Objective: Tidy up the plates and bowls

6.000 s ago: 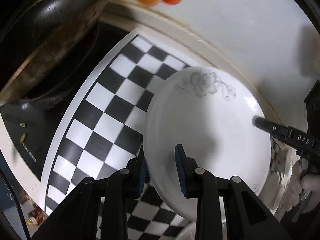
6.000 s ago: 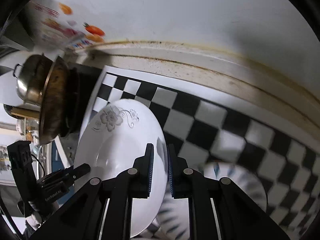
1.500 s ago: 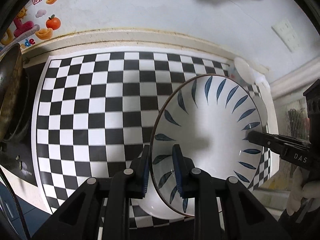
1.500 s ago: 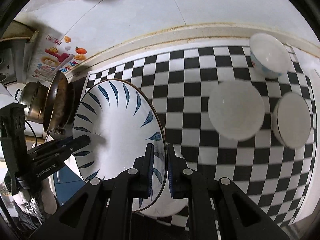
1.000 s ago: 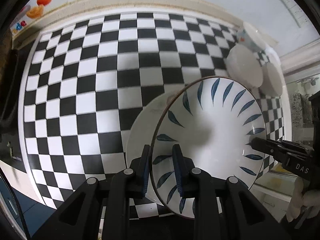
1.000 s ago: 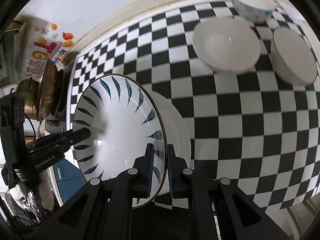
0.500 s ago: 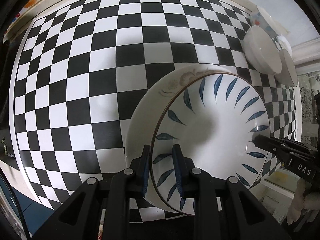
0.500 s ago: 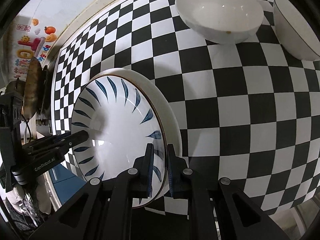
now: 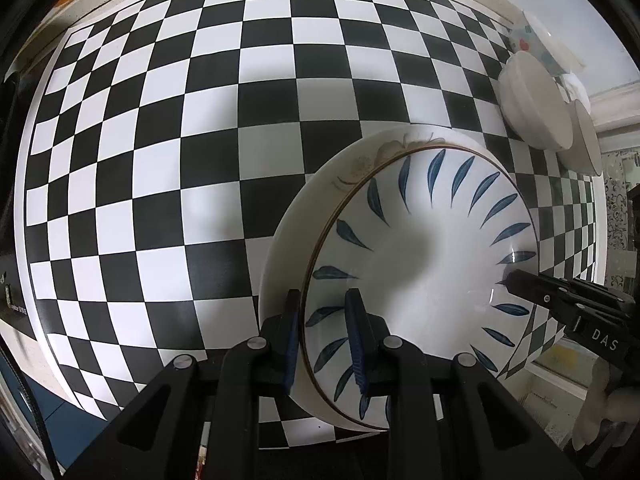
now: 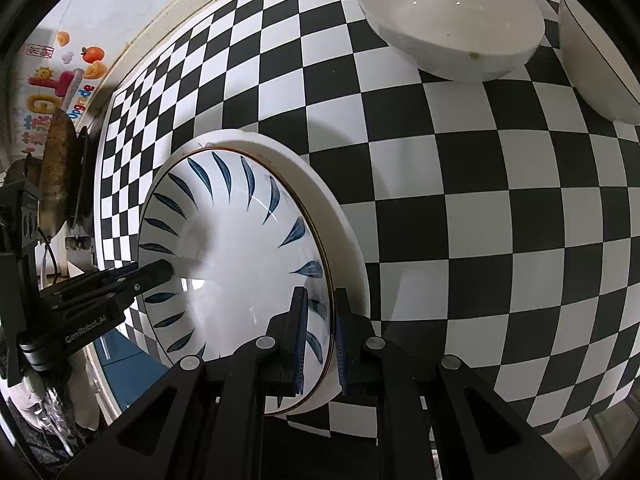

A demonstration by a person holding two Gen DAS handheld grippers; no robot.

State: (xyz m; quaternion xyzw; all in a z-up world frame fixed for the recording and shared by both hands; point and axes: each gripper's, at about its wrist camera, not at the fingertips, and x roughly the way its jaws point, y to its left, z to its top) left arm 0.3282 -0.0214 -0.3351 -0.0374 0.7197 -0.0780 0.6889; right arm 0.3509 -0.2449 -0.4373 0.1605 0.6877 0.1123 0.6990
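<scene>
Left gripper [image 9: 323, 332]: two black fingers with blue ribbed pads, closed narrowly on the near rim of the blue-leaf plate [image 9: 424, 264], one pad inside the rim, one outside.

Right gripper [image 10: 319, 338]: same build, pinched on the opposite rim of the same plate, one pad on each face. In the left wrist view its black finger tip reaches the plate from the right; in the right wrist view the left gripper's finger tip reaches in from the left.

Blue-leaf plate: white, thin brown edge line, ring of dark blue leaf strokes round the inside. Held between the two grippers, nested over the white floral plate [image 9: 360, 160]; whether it rests fully on it or sits just above cannot be told.

White floral plate: larger, its rim showing as a crescent round the far side of the blue-leaf plate, faint flower print at the top edge. Lies on the checkered mat [image 9: 168, 128].

Checkered mat: black and white squares, covers the counter.

White bowl [image 10: 452, 20]: plain, upright, far right of the mat, well apart from the plates.

Second white bowl [image 10: 600, 60]: just beside the first, at the right edge.

Patterned bowl [image 9: 532, 40]: small, coloured spots, behind the white bowls.

Wall stickers [image 10: 68, 76]: fruit and letters, far left.
</scene>
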